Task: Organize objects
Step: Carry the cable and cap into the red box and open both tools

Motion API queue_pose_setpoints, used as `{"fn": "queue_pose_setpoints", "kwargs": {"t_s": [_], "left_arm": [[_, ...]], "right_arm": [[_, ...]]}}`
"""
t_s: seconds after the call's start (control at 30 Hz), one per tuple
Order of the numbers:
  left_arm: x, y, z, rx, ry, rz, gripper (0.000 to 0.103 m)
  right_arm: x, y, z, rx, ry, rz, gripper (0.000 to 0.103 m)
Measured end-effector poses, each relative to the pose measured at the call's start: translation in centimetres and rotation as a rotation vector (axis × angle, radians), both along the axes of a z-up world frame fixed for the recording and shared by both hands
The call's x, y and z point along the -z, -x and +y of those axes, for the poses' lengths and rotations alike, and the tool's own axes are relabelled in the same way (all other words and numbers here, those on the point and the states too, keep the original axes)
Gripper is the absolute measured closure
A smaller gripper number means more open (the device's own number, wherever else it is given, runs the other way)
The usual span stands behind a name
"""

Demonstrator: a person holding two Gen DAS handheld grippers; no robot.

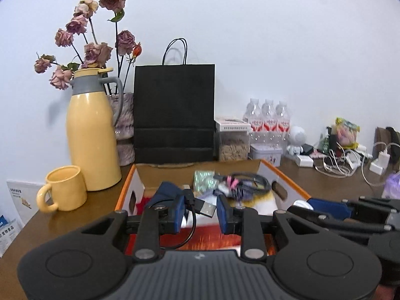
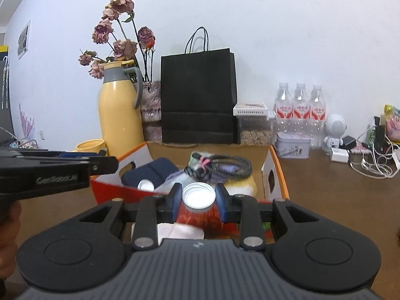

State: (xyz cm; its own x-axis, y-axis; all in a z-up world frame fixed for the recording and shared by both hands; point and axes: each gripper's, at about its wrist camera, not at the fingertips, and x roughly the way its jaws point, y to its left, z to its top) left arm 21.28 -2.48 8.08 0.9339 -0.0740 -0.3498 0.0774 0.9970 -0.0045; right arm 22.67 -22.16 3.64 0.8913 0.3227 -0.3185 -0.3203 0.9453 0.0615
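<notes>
On brown tabletop (image 2: 325, 200), against white wall: black paper bag (image 1: 174, 111) upright w/ handles up, centre back. Left of it, yellow thermos jug (image 1: 92, 135) w/ grey collar + handle; dried roses (image 1: 100, 37) in vase just behind. Yellow mug (image 1: 63, 187) just beside jug base, handle twd camera-left.

Front of bag: open cardboard box (image 2: 277, 175), orange-edged, white sides w/ hand cut-outs. Inside: navy pouch (image 2: 147, 172) at left, coiled black cable (image 2: 225, 166) w/ pink tie at back, small sparkly green packet (image 1: 203, 180) next to it, white/yellow soft item under cable; rest too jumbled to tell.

Right of bag: clear container (image 1: 233, 141) w/ white lid, tan contents; three water bottles (image 2: 300, 107) w/ red labels in a row behind; small tin (image 2: 292, 145) in front of them. Further right: white toy robot (image 2: 335, 132), then tangle of white chargers + cords (image 1: 345, 162).

Right tool (image 2: 198, 201), low over near edge of box: blue pads pressed either side of red jar (image 2: 197, 212) w/ white screw cap — pinching it, cap facing up twd camera. Small white cap-like item near pouch, unclear what.

Left tool (image 1: 200, 213), also at near edge of box: pads spread apart, gap btwn them. Black USB cable (image 1: 200, 206) across the gap, plug end pointing right, touching left pad, loop hanging below; held or just resting — can't tell. Right tool visible at right edge of left view; left tool at left edge of right view, same height approx.
</notes>
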Motion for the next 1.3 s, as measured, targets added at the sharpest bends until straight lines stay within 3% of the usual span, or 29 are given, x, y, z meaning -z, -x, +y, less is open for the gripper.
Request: {"fn": "queue_pose_setpoints", "kwargs": {"t_s": [0.3, 0.53, 0.93, 0.97, 1.1, 1.2, 1.3], "left_arm": [[0.5, -6.2, -0.5, -0.032, 0.016, -0.011, 0.077], [1.5, -10.9, 0.6, -0.064, 0.071, -0.001, 0.077], [2.5, -15.0, 1.1, -0.060, 0.034, 0.025, 0.077], [2.5, -15.2, 1.1, -0.062, 0.027, 0.025, 0.070], [2.7, -15.5, 1.3, -0.070, 0.001, 0.011, 0.005], [2.7, -15.2, 1.6, -0.078, 0.020, -0.017, 0.000], [2.5, -15.2, 1.8, -0.072, 0.037, -0.011, 0.000]], "right_arm": [[-0.5, -5.8, 0.9, 0.012, -0.008, -0.016, 0.074], [0.5, -10.2, 0.9, 0.038, -0.007, -0.009, 0.074], [1.4, -14.0, 0.7, 0.049, 0.023, 0.005, 0.072], [1.5, -14.4, 0.6, 0.053, 0.021, 0.014, 0.070], [1.8, -15.0, 0.1, 0.076, 0.014, 0.040, 0.024], [1.7, -15.1, -0.2, 0.079, 0.004, 0.035, 0.000], [1.5, -14.9, -0.4, 0.068, -0.005, 0.028, 0.000]]}}
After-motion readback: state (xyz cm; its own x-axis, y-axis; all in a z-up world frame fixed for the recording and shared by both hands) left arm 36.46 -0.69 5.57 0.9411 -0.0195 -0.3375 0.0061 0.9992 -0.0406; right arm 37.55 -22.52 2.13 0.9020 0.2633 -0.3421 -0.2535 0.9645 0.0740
